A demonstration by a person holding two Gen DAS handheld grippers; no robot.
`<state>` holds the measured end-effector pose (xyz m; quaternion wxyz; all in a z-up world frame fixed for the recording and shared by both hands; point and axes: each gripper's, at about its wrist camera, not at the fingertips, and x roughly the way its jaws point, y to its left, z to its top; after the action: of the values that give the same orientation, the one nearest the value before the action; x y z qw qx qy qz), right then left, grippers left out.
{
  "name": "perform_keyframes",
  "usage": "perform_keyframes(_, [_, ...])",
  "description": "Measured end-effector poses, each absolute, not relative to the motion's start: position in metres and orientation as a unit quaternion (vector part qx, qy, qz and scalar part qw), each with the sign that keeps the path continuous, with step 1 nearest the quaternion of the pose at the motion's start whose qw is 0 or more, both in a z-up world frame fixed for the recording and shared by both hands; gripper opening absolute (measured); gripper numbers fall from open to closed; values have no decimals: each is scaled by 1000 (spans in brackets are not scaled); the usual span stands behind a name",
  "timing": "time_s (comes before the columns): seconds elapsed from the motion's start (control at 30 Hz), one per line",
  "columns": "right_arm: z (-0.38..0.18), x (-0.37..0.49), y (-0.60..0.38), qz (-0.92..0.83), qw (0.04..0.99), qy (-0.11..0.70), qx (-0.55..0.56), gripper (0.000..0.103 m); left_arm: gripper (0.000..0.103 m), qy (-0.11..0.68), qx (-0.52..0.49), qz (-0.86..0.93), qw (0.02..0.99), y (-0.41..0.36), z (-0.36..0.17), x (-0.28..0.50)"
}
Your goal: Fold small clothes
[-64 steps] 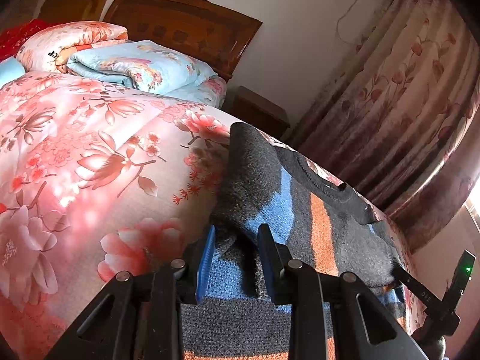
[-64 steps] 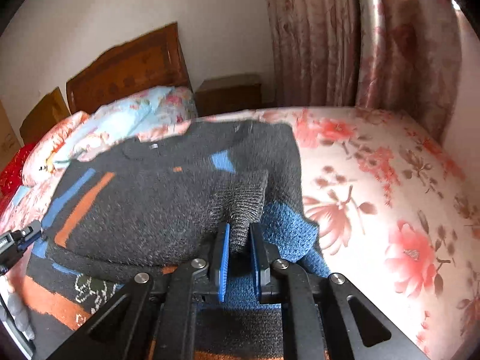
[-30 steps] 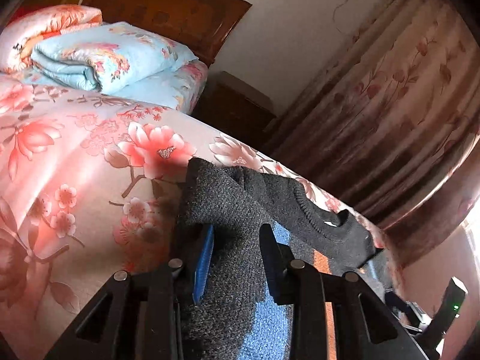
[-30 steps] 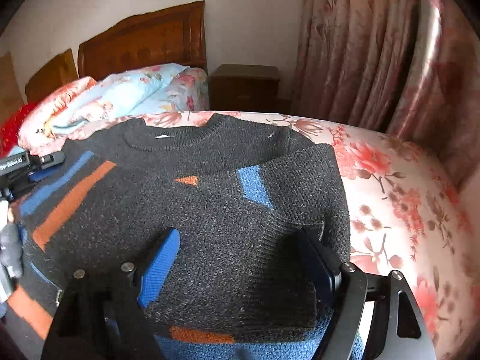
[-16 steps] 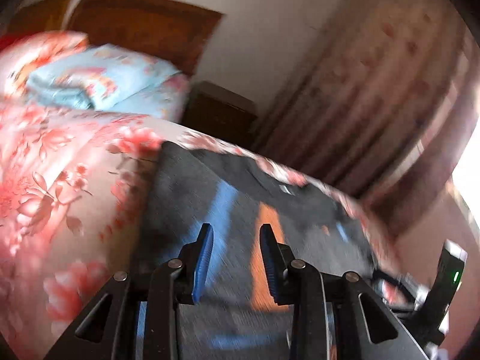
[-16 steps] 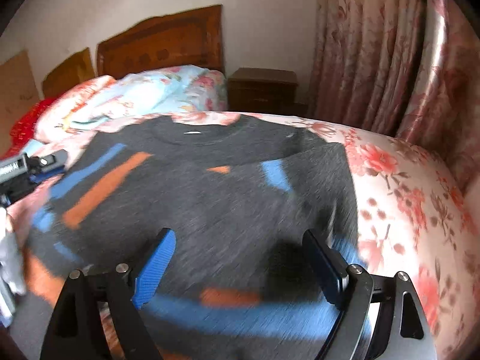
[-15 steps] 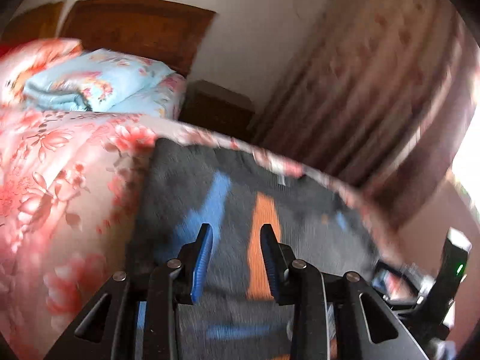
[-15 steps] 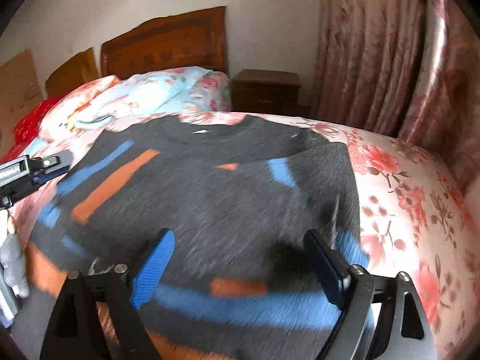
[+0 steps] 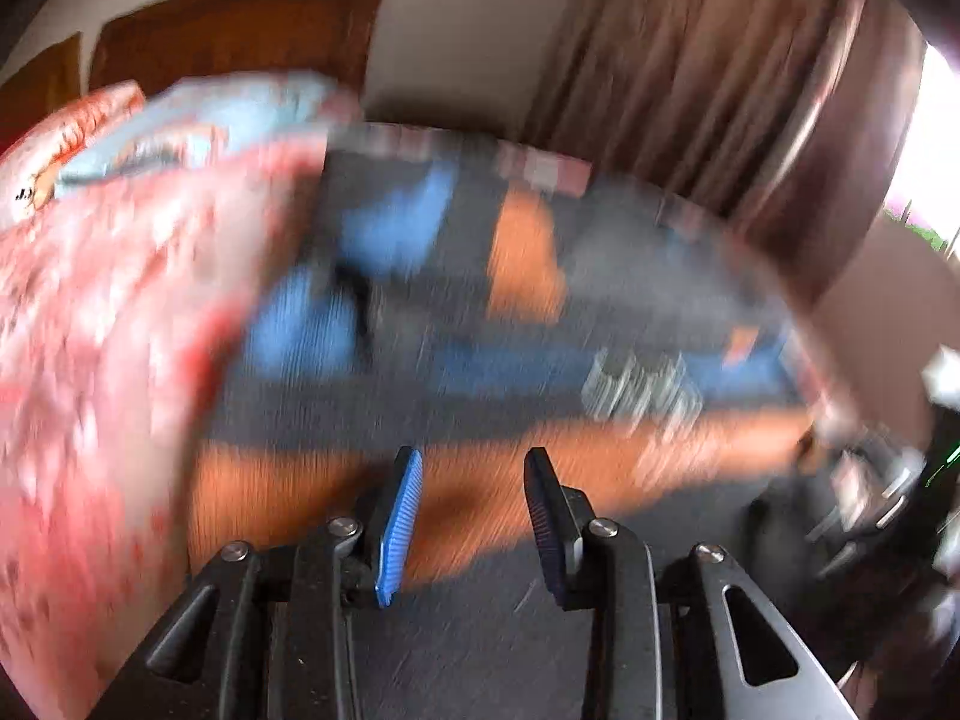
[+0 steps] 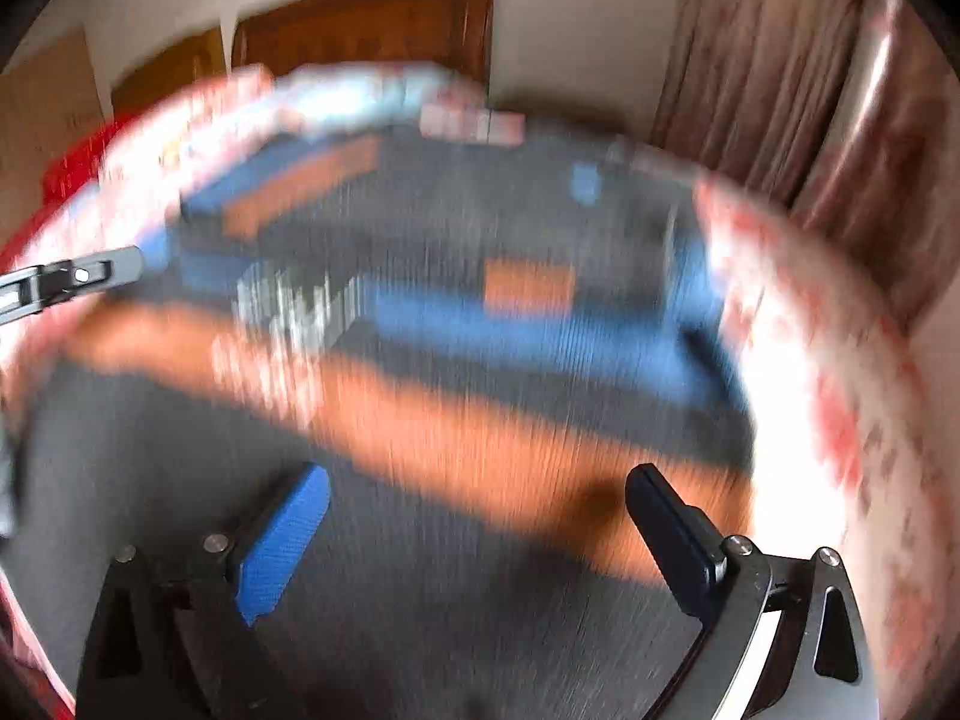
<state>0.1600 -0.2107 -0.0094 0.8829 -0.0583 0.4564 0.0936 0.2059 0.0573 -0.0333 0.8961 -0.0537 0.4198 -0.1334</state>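
Observation:
A dark grey knit sweater (image 9: 456, 408) with blue and orange stripes lies spread on the floral bedspread (image 9: 102, 324); both views are motion-blurred. My left gripper (image 9: 471, 468) is open and empty, above the sweater's lower orange stripe. My right gripper (image 10: 477, 480) is open wide and empty, above the same sweater (image 10: 480, 360) near its lower part. The left gripper's tip shows at the left edge of the right wrist view (image 10: 72, 276). The right gripper shows blurred at the right of the left wrist view (image 9: 870, 498).
A wooden headboard (image 9: 240, 24) and folded quilts (image 9: 198, 120) are at the far end of the bed. Patterned curtains (image 9: 720, 72) hang to the right. The bedspread (image 10: 828, 396) extends right of the sweater.
Both grippers let go of the folded sleeves and pulled back toward the sweater's hem. The right gripper opened wide. The views are now blurred with fast motion.

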Motion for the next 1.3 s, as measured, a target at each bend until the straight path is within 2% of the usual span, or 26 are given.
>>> perform_keyframes(0.07, [-4, 150, -218, 81, 878, 470, -46, 103, 36, 429, -49, -126, 893, 64, -31, 186])
perform_keyframes(0.2, [6, 122, -230, 76, 880, 469, -30, 103, 36, 408, -128, -155, 890, 89, -10, 143])
perform_keyframes(0.33, [21, 103, -223, 114, 892, 438, 0, 103, 36, 412, -87, -181, 889, 66, -10, 133])
perform_keyframes(0.4, [18, 108, -204, 126, 889, 440, -19, 103, 35, 440, -56, -180, 878, 47, -27, 137])
perform_keyframes(0.5, [-3, 111, -180, 131, 868, 473, -71, 103, 36, 406, -13, -179, 896, 40, -28, 123])
perform_keyframes(0.93, [-9, 33, -250, 113, 877, 460, -76, 103, 36, 394, -73, -188, 897, 113, -36, 66])
perform_keyframes(1.0, [-6, 29, -251, 102, 880, 462, -44, 103, 34, 407, -78, -166, 895, 107, -29, 67])
perform_keyframes(1.07, [1, 27, -238, 115, 889, 443, -29, 103, 34, 388, -75, -191, 899, 90, -15, 63])
perform_keyframes(1.2, [6, 31, -184, 159, 894, 415, -62, 103, 35, 374, 8, -216, 902, 33, -9, 56])
perform_keyframes(1.3, [-11, 40, -157, 157, 882, 433, -102, 103, 36, 406, 38, -206, 890, 18, -32, 60])
